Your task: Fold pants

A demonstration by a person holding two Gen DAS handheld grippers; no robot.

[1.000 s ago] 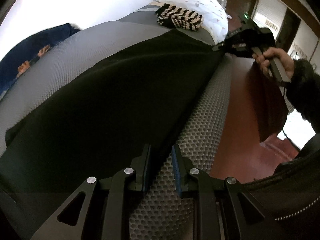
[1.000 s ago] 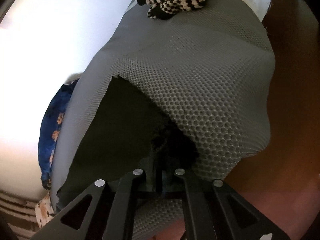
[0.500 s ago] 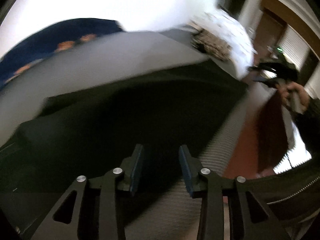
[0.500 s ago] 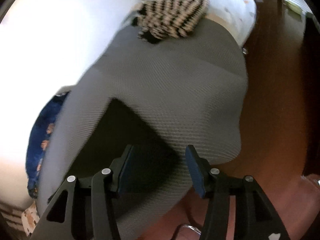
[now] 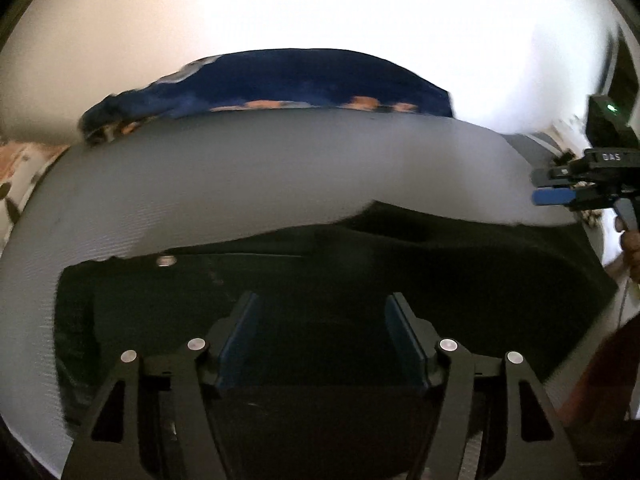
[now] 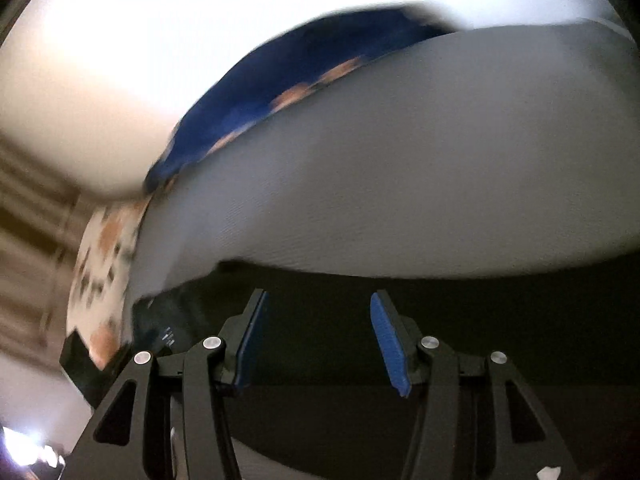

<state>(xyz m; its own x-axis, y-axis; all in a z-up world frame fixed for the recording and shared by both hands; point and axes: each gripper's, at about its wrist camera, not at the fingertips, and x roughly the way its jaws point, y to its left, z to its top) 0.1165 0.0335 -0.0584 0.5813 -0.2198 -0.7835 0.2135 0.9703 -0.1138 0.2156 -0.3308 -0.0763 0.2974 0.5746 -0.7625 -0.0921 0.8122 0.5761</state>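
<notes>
Black pants lie spread flat on a grey mesh-covered surface, a small metal button catching the light near the garment's far edge, to the left of and beyond the left gripper's fingers. The cloth fills the space under and ahead of both fingertips, which suggests the person has laid it out smooth so that a clean fold line can be found.

The left gripper's jaws stand wide, having just been opening, with nothing pinched between the blue pads; dark fabric shows through the gap but is not gripped. The right gripper hangs likewise above the pants, jaws parted about halfway and empty after opening within the past second. In the left wrist view the right gripper reaches in from the right edge, well beyond the left fingers, over the border where the cloth meets grey mesh.

Both tools appear to have let go of the garment and are likely being repositioned for a fresh hold. Past the mesh, beyond both pairs of fingers, a navy blanket with orange patches lies against a bright wall. Much of both views is blurred.
</notes>
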